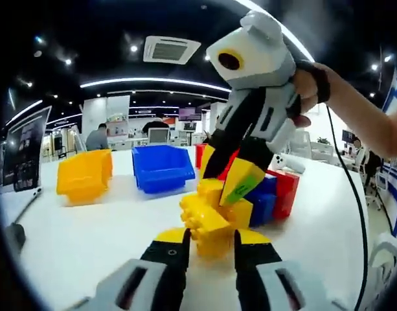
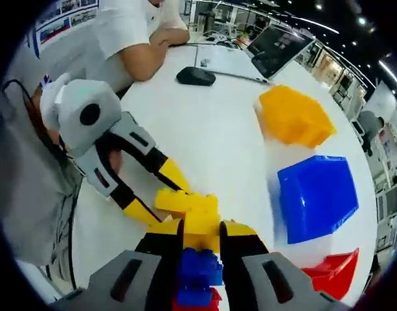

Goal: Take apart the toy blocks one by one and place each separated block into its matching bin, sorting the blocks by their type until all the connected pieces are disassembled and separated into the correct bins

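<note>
in the left gripper view the left gripper [image 1: 211, 249] pinches the near end of a chain of toy blocks [image 1: 234, 207], its yellow-tipped jaws pressed on a yellow block [image 1: 204, 223] just ahead of them. the chain's long axis runs away from this gripper, from yellow through a blue block [image 1: 263, 201] to a red block [image 1: 285, 191] at the far end. the right gripper [image 1: 227, 175] comes down from above onto the chain's middle. beyond the left jaw, on the white bench [image 1: 88, 240], stand a yellow bin [image 1: 85, 175] and a blue bin [image 1: 162, 167], apart from the blocks.

in the right gripper view the right gripper [image 2: 201, 249] pinches the chain [image 2: 195, 259] between its jaws, yellow end pointing forward, blue and red toward the camera; the left gripper [image 2: 160, 194] pinches the yellow end from the left. a red bin [image 2: 331, 272] lies right of the jaws
</note>
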